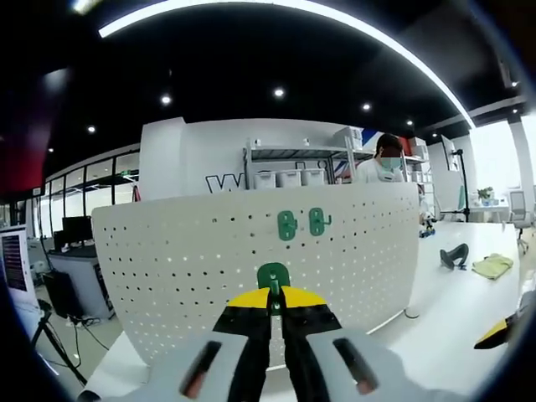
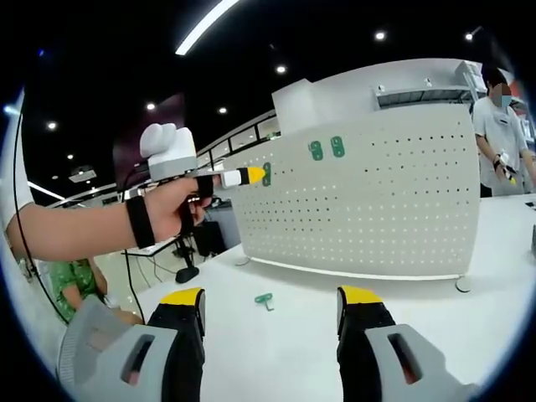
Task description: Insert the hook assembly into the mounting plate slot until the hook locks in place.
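A white perforated mounting plate point(image 1: 167, 260) stands upright on the white table point(image 1: 469, 276). Two green hooks point(image 1: 301, 224) hang on it near its top. My left gripper point(image 1: 274, 295) is shut on a green hook assembly point(image 1: 273, 275), held against the plate's face below those two hooks. In the right gripper view the same plate point(image 2: 394, 201) stands ahead, with the left gripper point(image 2: 251, 175) pressing its green hook point(image 2: 266, 173) at the plate's left edge. My right gripper point(image 2: 270, 300) hangs open above the table, empty. A spare green hook point(image 2: 265, 300) lies on the table between its jaws, farther off.
A person in a mask stands behind the plate point(image 1: 383, 163) and to its right point(image 2: 501, 134). A black object point(image 1: 455, 256) and a yellow-green cloth point(image 1: 492, 265) lie on the table to the right. Shelving point(image 1: 293, 172) stands behind. A hand and sleeve point(image 2: 109, 226) hold the left gripper.
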{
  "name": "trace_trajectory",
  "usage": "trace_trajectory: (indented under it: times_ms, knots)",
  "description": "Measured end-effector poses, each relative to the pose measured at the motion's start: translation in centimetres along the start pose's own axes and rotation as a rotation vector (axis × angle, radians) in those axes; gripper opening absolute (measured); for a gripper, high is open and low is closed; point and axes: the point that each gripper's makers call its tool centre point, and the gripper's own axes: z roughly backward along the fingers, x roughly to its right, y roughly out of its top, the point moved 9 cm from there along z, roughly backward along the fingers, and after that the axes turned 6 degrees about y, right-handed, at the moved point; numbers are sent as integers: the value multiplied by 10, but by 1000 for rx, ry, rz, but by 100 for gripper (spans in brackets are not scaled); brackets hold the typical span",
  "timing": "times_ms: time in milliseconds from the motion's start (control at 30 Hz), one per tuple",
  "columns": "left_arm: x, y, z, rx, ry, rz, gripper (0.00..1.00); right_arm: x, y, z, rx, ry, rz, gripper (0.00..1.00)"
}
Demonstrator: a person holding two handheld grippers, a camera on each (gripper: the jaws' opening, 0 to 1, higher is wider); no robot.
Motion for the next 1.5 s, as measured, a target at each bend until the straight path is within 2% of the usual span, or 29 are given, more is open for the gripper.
trace_trajectory:
  times_ms: [167, 367, 467, 767, 1033, 1500]
  knots:
    - [-3, 3, -6, -11, 14, -7, 3, 0, -1, 1, -3, -4, -6, 64]
    - [-1, 9, -17, 10, 1, -4, 3, 0, -3, 3, -3, -9, -10, 64]
    - [1, 11, -25, 13, -6, -36, 3, 0, -5, 2, -7, -12, -19, 64]
    - [-3, 18, -37, 31, 0, -32, 3, 2, -8, 3, -18, -28, -25, 63]
    - [-4, 17, -46, 24, 5, -15, 3, 2, -12, 4, -29, -34, -31, 63]
    - [-5, 25, -62, 26, 50, 8, 3, 5, -13, 3, -28, -34, -47, 62]
